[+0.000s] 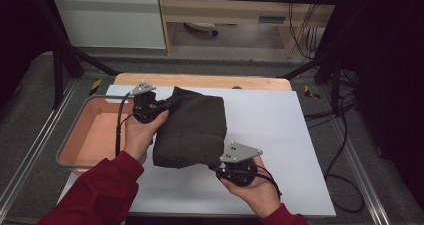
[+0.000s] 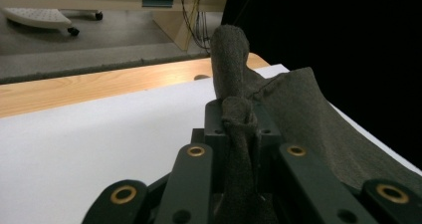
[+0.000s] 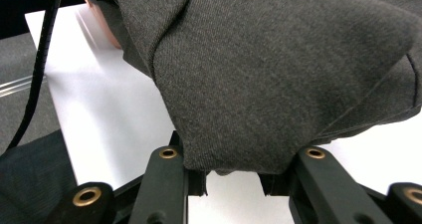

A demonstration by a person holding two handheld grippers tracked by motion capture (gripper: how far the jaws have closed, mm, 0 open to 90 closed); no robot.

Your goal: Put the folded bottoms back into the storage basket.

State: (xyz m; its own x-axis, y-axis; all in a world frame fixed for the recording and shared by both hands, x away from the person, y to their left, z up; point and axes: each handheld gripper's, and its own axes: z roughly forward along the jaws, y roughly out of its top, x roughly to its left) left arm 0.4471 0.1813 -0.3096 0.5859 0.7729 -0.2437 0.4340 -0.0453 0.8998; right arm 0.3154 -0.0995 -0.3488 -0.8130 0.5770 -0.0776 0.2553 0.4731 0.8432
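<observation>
- Folded dark grey garment (image 1: pixel 192 127) is held at frame centre above the white sheet (image 1: pixel 280 135).
- Left gripper (image 1: pixel 162 104) is pinched tight on a corner; right gripper (image 1: pixel 220 169) is clamped on a thick fold.
- Step judged: transfer; the next move calls for level carriage toward the tray (image 1: pixel 82 135), left of frame.

The high view looks forward and down from above the person's side onto the white table (image 1: pixel 280 135). Each gripper view looks along its own jaws, very close to the folded dark cloth (image 1: pixel 192 127). All three views share the cloth and table.
</observation>
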